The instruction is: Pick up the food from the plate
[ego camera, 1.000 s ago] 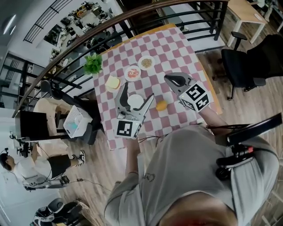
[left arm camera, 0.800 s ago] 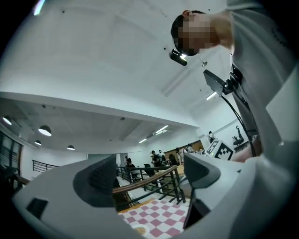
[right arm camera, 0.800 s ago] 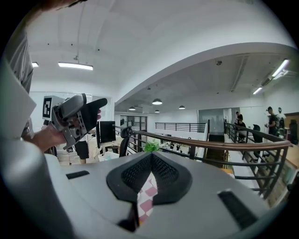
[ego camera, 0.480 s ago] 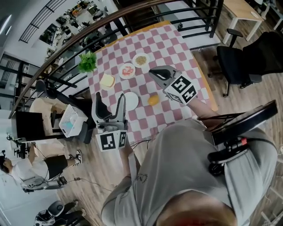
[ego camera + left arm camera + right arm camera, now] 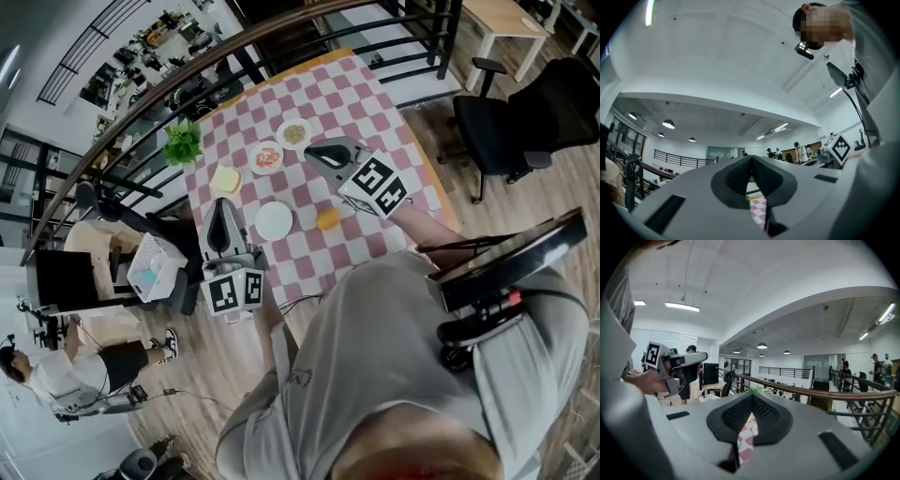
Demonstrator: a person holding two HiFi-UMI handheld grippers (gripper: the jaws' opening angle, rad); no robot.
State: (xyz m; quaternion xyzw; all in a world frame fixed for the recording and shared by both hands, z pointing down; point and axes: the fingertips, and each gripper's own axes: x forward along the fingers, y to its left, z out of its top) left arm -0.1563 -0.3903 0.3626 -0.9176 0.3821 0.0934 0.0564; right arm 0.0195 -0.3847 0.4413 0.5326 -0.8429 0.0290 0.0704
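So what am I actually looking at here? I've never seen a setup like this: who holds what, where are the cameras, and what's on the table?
There is no robot. A person holds a hand-held gripper in each hand. One picture comes from a camera on the person's head, looking steeply down. The other two come from cameras riding on each gripper, looking along its jaws. The left hand-held gripper has just been closing and is shut with nothing between its jaws. The right hand-held gripper is also shut and empty. On the checked tablecloth are an empty white plate, an orange piece of food beside it, a pale yellow slice, a plate of reddish food, a plate of brownish food and a potted plant.
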